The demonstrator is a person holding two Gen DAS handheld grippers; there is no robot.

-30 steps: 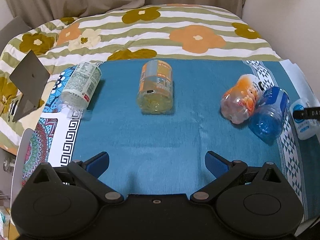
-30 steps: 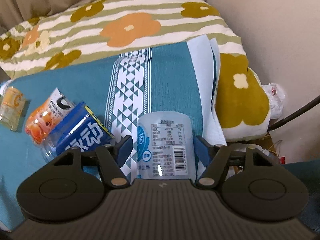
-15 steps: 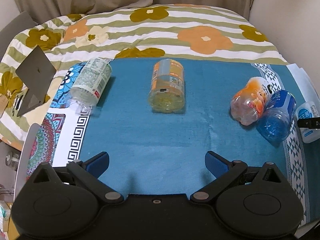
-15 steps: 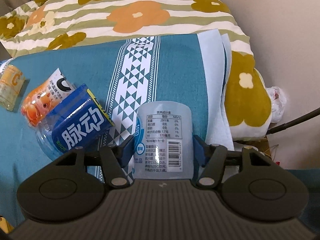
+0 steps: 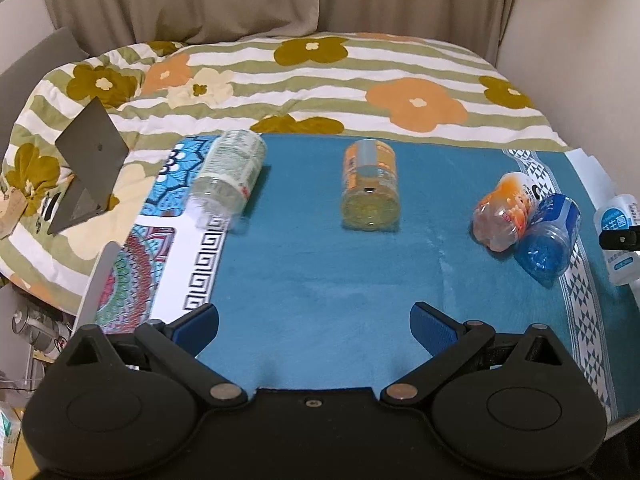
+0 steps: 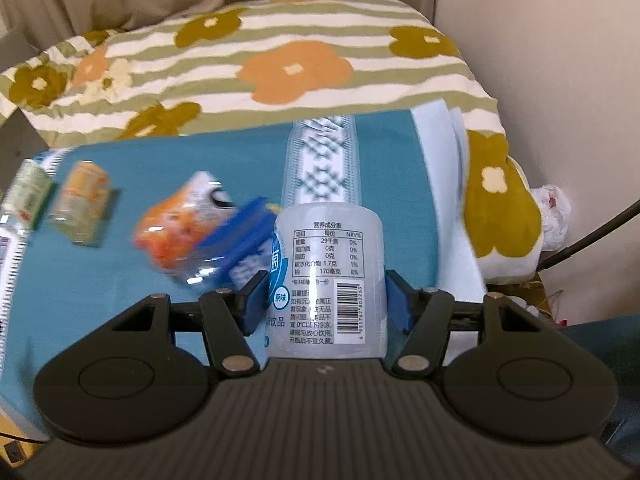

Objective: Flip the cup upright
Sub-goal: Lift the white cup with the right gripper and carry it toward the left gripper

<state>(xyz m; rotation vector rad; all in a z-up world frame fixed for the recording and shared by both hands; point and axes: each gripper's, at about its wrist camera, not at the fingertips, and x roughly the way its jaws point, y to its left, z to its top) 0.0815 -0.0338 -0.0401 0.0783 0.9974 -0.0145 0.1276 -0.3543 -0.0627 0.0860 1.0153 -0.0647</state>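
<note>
My right gripper (image 6: 326, 300) is shut on a pale cup (image 6: 328, 276) with a white printed label, lifted off the blue cloth; it also shows at the right edge of the left wrist view (image 5: 618, 236). My left gripper (image 5: 314, 326) is open and empty, low over the near part of the blue cloth (image 5: 320, 280). Lying on their sides on the cloth are a clear cup (image 5: 230, 174), a yellow cup (image 5: 370, 190), an orange cup (image 5: 506, 210) and a blue cup (image 5: 548, 236), the last two touching.
The cloth lies on a bed with a flowered striped quilt (image 5: 320, 76). A grey stand (image 5: 86, 164) sits on the quilt at the left. A wall (image 6: 560, 80) runs along the right side, with a cable and clutter beside the bed.
My right gripper closed on the pale cup and raised it, swinging the view left. My left gripper pulled back and up, staying open.
</note>
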